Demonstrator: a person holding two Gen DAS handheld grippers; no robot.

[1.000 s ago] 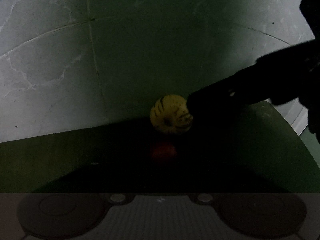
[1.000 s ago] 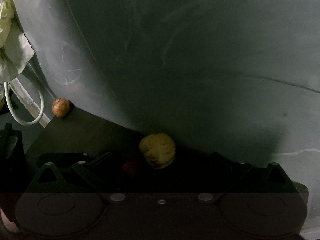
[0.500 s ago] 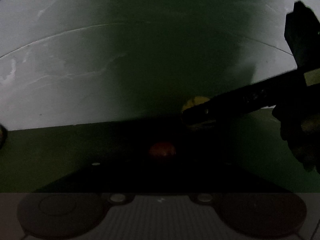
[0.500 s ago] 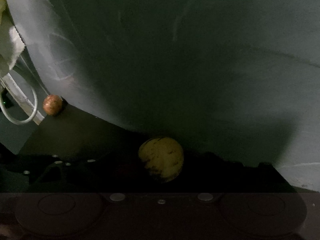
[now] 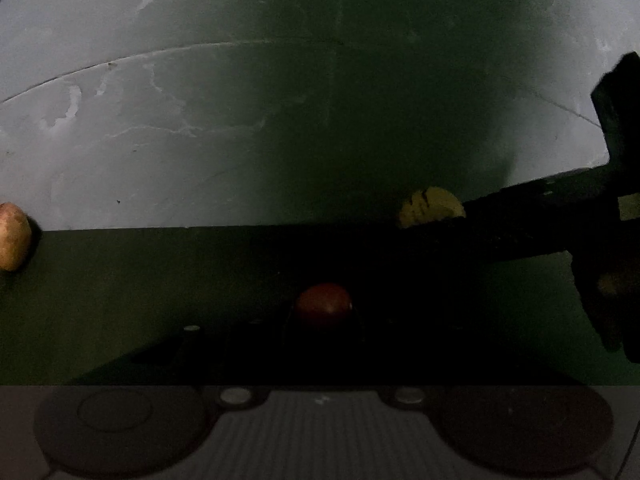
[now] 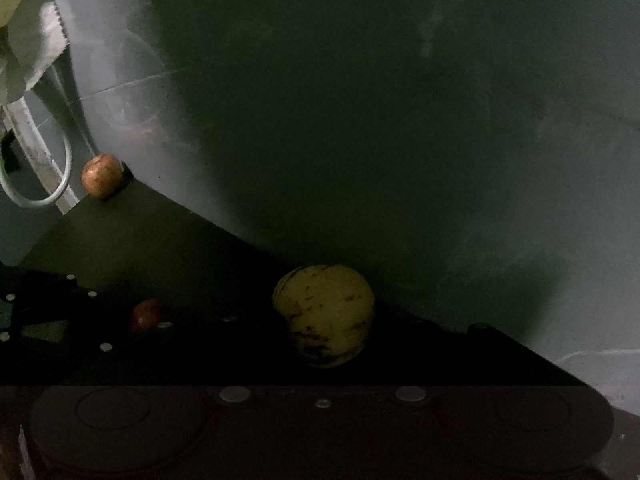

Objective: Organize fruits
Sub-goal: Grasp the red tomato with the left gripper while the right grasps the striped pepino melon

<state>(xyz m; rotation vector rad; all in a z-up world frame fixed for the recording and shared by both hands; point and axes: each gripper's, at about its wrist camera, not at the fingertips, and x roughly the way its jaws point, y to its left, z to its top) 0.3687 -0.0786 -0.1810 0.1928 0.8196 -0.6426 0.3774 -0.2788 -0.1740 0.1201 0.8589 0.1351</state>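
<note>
Because we want to move the yellow fruit [image 6: 324, 314] by the wall on the desk [image 5: 140, 280], our right gripper [image 6: 320, 360] reaches around it, jaws too dark to tell.

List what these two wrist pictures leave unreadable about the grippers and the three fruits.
- Left gripper: left wrist view, fingers lost in shadow around the red fruit; grip unreadable.
- Right gripper: right wrist view, fingers black beside the yellow fruit; contact unclear.
- Yellow fruit, left wrist view: lower half hidden by the right gripper's dark body.
- Brown fruit: cut off by the left edge.
</note>
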